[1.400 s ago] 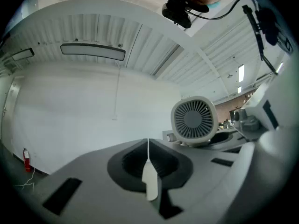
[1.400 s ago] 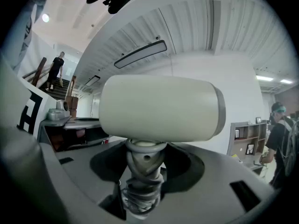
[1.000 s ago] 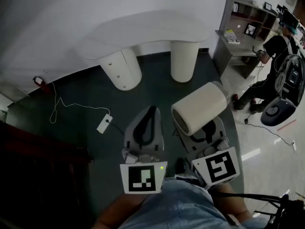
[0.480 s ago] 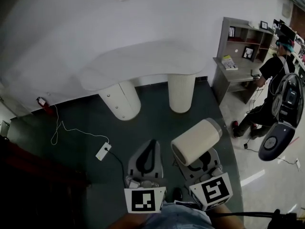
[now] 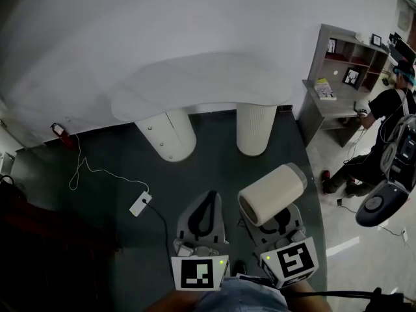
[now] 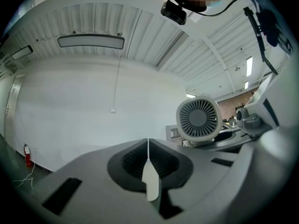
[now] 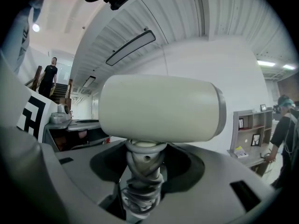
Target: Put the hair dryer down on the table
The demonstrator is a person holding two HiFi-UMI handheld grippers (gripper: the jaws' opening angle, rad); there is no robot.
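My right claw (image 7: 140, 183) holds the hair dryer (image 7: 159, 108) by its handle (image 7: 144, 158), and the jaws stand wide on it. A grey cord (image 7: 139, 197) is wound around the handle. The cream barrel lies across, above the claw. My left claw (image 6: 148, 174) is closed, nothing in it, just beside the right one. The hair dryer hangs over the dark floor (image 5: 110, 174), well apart from the white bench (image 5: 195, 83).

On dark floor (image 5: 218, 168) rest table (image 5: 195, 83) and power strip (image 5: 140, 203).
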